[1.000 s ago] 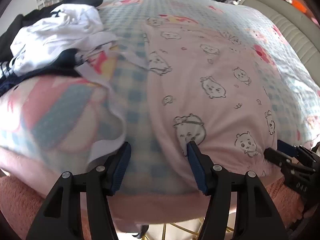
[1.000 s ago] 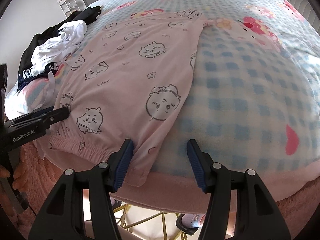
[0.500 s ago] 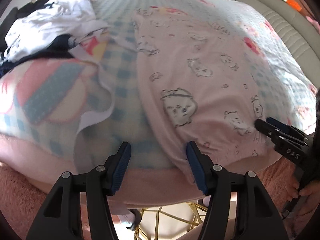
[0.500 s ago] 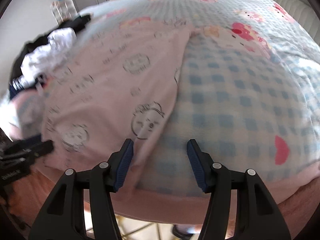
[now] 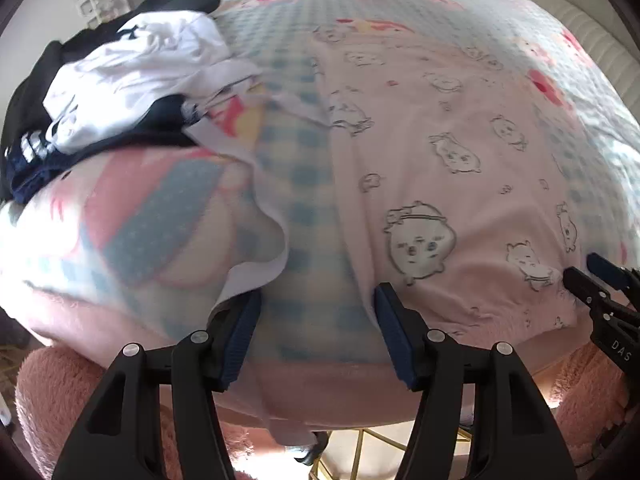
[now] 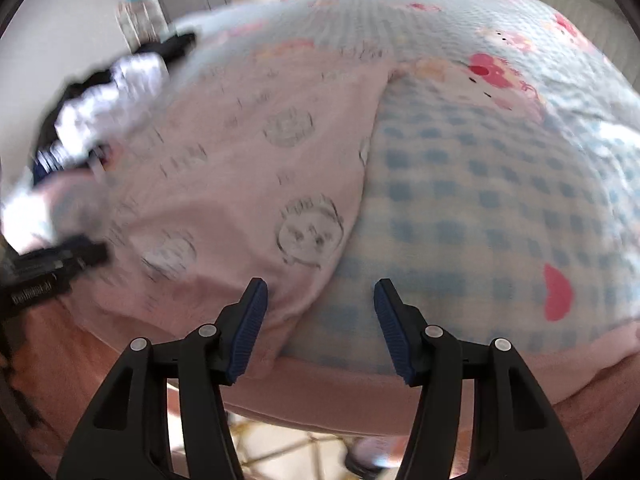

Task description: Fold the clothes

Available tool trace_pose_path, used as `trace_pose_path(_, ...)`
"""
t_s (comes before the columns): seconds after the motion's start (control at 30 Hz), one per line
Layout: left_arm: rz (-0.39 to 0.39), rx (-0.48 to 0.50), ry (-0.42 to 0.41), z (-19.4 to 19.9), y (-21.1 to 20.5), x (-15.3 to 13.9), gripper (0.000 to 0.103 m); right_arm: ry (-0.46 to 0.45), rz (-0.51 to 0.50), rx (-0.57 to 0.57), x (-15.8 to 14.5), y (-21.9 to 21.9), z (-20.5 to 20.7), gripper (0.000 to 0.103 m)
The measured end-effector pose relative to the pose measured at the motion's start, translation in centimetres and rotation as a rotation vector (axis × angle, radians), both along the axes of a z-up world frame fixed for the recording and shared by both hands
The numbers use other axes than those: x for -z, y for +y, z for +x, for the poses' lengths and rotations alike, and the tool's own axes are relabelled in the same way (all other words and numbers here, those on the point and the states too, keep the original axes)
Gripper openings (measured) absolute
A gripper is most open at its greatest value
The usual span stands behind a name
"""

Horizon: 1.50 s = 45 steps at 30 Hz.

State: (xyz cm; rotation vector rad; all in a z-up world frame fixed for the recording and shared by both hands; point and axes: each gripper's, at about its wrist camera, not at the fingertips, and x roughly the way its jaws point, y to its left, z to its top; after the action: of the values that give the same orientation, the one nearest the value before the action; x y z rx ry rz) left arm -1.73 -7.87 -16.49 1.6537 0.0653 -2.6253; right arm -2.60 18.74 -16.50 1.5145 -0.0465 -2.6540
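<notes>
On the bed, over its blue-checked blanket, a pink garment printed with small cartoon animals lies spread flat, its hem reaching the near edge. The left gripper hovers at that edge with its jaws spread wide, nothing pinched between them; its right finger sits at the garment's left border, the gap itself over bare blanket. The right gripper is likewise spread apart and empty-handed, its left finger just beside the garment's right-hand corner, which hangs slightly over the edge. To the left, a heap of white and dark clothes is piled near the bed's side, well apart from the pink garment
</notes>
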Motion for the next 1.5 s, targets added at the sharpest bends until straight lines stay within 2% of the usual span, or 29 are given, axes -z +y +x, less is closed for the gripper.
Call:
trace_pose_path(0.13, -0.035, -0.016, 0.000, 1.2, -0.3, -0.4, 0.061, -0.015, 0.059, 0.058, 0.4, 1.2, 0.2, 0.057)
trace_pose_path(0.3, 0.107, 0.018, 0.048, 2.6, -0.4, -1.6, 0.060, 0.026, -0.023, 0.063, -0.8, 1.7, 0.8, 0.057)
trace_pose_path(0.4, 0.113, 0.030, 0.101, 2.2, 0.1, -2.7, 0.060, 0.060, -0.025, 0.022, -1.6, 0.5, 0.7, 0.057)
trace_pose_path(0.6, 0.097, 0.062, 0.154, -3.2, 0.6, -3.5, 0.060, 0.096, 0.028, -0.046, -3.7, -1.1, -2.6, 0.057)
trace_pose_path(0.7, 0.115, 0.061, 0.109, -7.4, 1.5, -2.0, 0.060, 0.060, 0.001, -0.073, -2.6, -1.4, -6.0, 0.057)
trace_pose_path(0.77, 0.037, 0.037, 0.049, -8.1, 1.5, -1.1, 0.060, 0.001, 0.020, -0.058, -0.9, -1.2, -7.5, 0.057)
trace_pose_path(0.83, -0.081, 0.001, 0.031, -8.6, 0.7, -0.9, 0.052, -0.037, 0.024, -0.033, 0.1, -0.5, -8.2, 0.057)
trace_pose_path(0.87, -0.114, -0.019, 0.034, -8.9, 0.2, -1.1, 0.051, -0.042, 0.013, -0.016, 0.0, 0.3, -8.1, 0.057)
trace_pose_path(0.97, 0.041, -0.047, 0.118, -9.9, -2.0, -3.1, 0.051, -0.030, -0.012, 0.032, -1.3, 1.7, -8.1, 0.057)
trace_pose_path(1.03, 0.133, -0.029, 0.148, -11.8, -2.4, -3.5, 0.050, 0.026, 0.003, 0.015, -3.0, 1.1, -9.0, 0.057)
trace_pose_path(1.17, 0.150, 0.008, 0.154, -14.7, -1.6, -2.5, 0.039, 0.080, -0.024, -0.098, -5.2, -3.1, -12.3, 0.057)
trace_pose_path(1.23, 0.162, 0.036, 0.159, -14.8, -1.8, -2.0, 0.038, 0.073, -0.071, -0.175, -5.3, -6.2, -14.3, 0.057)
trace_pose_path(1.37, 0.185, 0.091, 0.156, -14.9, -2.6, -1.0, 0.038, 0.021, -0.134, -0.243, -3.7, -11.0, -17.3, 0.057)
trace_pose_path(1.5, 0.198, 0.159, 0.145, -14.4, -2.9, -1.3, 0.038, -0.070, -0.193, -0.227, -1.2, -13.7, -20.1, 0.057)
